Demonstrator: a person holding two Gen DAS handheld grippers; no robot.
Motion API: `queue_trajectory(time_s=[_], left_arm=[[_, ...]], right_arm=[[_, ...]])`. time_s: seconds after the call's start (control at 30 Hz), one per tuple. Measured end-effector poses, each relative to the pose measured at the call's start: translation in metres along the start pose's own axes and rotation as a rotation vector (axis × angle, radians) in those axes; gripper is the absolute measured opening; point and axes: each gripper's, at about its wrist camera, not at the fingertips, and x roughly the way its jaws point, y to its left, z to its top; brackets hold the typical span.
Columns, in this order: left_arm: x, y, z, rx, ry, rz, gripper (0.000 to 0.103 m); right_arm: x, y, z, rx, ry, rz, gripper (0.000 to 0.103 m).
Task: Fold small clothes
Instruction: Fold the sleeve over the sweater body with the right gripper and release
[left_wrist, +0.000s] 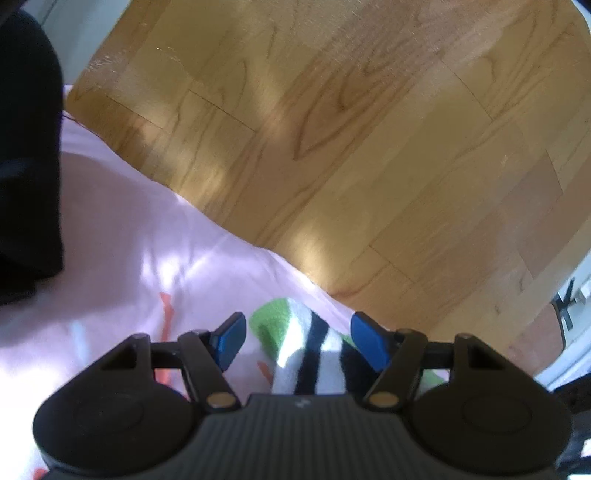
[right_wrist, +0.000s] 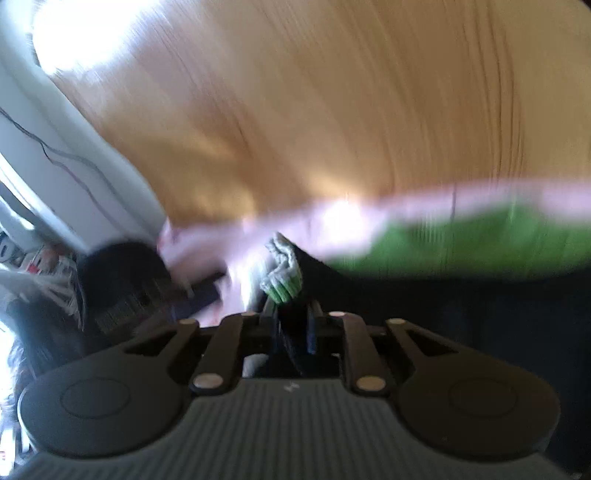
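Sock (left_wrist: 314, 354), striped green, white and black, lies on a pale pink sheet (left_wrist: 122, 240) at the edge of a wooden floor (left_wrist: 351, 129), between the spread blue pads of the left hand-held gripper (left_wrist: 297, 341), untouched by them. In the blurred right wrist view, the right hand-held gripper (right_wrist: 291, 314) stands nearly closed, pinching a bunched green-and-white cuff (right_wrist: 282, 273).

Ahead of your left claw (left_wrist: 297, 338), from 11 to 2 o'clock, the wooden floor (left_wrist: 332, 129) lies bare past the pink sheet (left_wrist: 122, 236). A black shape (left_wrist: 26, 147) blocks 9 o'clock. By your right claw (right_wrist: 291, 314), a white wall (right_wrist: 74, 122) with a cable (right_wrist: 66, 158) closes off 10 o'clock.
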Motion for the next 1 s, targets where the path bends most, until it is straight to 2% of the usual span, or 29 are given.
queue_trajectory(time_s=[0.03, 0.07, 0.17, 0.2, 0.27, 0.37, 0.4, 0.43, 0.47, 0.5, 0.57, 0.6, 0.67, 0.7, 0.8, 0.9, 1.0], left_arm=[[0.0, -0.003, -0.001, 0.015, 0.003, -0.004, 0.064], [0.0, -0.005, -0.003, 0.029, 0.007, -0.012, 0.064], [-0.001, -0.013, -0.007, 0.056, 0.024, -0.053, 0.064], [0.001, -0.016, -0.009, 0.065, 0.032, -0.065, 0.064], [0.003, -0.022, -0.013, 0.102, 0.05, -0.073, 0.064], [0.01, -0.036, -0.025, 0.193, 0.067, -0.034, 0.064], [0.014, -0.041, -0.029, 0.236, 0.078, 0.0, 0.063], [0.02, -0.045, -0.036, 0.288, 0.098, 0.048, 0.063], [0.028, -0.048, -0.042, 0.331, 0.124, 0.095, 0.065], [0.028, -0.052, -0.045, 0.355, 0.119, 0.105, 0.065], [0.027, -0.053, -0.048, 0.371, 0.116, 0.116, 0.066], [0.027, -0.052, -0.047, 0.366, 0.118, 0.114, 0.066], [0.027, -0.05, -0.046, 0.356, 0.12, 0.109, 0.067], [0.027, -0.051, -0.046, 0.356, 0.12, 0.111, 0.07], [0.029, -0.05, -0.046, 0.358, 0.127, 0.13, 0.081], [0.031, -0.046, -0.044, 0.326, 0.142, 0.124, 0.082], [0.031, -0.048, -0.045, 0.339, 0.143, 0.133, 0.083]], right_arm=[[0.0, -0.007, -0.005, 0.013, 0.024, 0.017, 0.036], [-0.009, -0.008, -0.008, 0.02, 0.011, 0.026, 0.037], [-0.064, -0.021, -0.01, 0.027, -0.168, 0.012, 0.043], [-0.083, -0.023, -0.013, 0.035, -0.237, -0.017, 0.047], [-0.106, -0.034, -0.013, 0.026, -0.317, -0.117, 0.048], [-0.115, -0.067, -0.021, 0.056, -0.281, -0.296, 0.048], [-0.112, -0.082, -0.027, 0.08, -0.256, -0.356, 0.047], [-0.11, -0.096, -0.031, 0.088, -0.254, -0.403, 0.028], [-0.116, -0.108, -0.037, 0.085, -0.309, -0.406, 0.018], [-0.122, -0.118, -0.04, 0.153, -0.336, -0.434, 0.017], [-0.138, -0.138, -0.048, 0.321, -0.391, -0.375, 0.019], [-0.142, -0.137, -0.051, 0.344, -0.403, -0.364, 0.021], [-0.144, -0.116, -0.059, 0.267, -0.427, -0.382, 0.041], [-0.146, -0.101, -0.067, 0.196, -0.451, -0.395, 0.055], [-0.154, -0.07, -0.094, 0.026, -0.484, -0.393, 0.057], [-0.151, -0.06, -0.108, -0.052, -0.463, -0.428, 0.058], [-0.141, -0.077, -0.107, -0.03, -0.433, -0.562, 0.059]])
